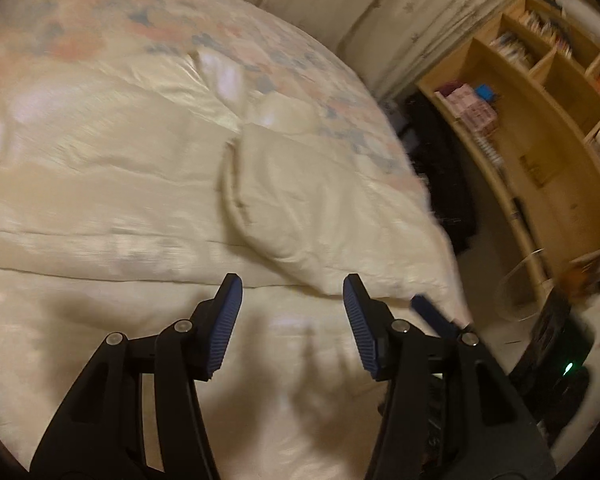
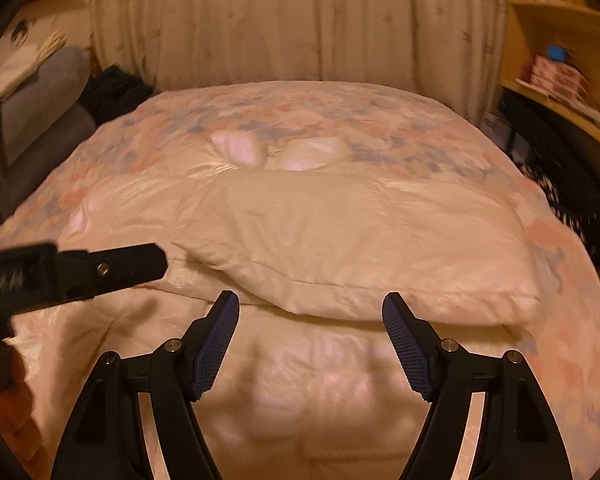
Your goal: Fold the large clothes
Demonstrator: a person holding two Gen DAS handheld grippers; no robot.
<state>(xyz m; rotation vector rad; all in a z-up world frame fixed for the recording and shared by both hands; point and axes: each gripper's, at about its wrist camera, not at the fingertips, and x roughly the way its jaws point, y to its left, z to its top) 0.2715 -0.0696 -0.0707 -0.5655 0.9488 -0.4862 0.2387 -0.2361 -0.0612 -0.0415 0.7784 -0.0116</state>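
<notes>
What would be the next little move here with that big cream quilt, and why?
Probably lower the right hand-held gripper onto the near edge of the folded flap and close on it. Both it and the left hand-held gripper are open and hold nothing, and the cream quilt looks only partly folded, its flap lying just ahead of the right fingertips.

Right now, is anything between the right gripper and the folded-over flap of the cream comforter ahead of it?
No. In the right wrist view only bare comforter lies between the open right gripper and the flap.
</notes>
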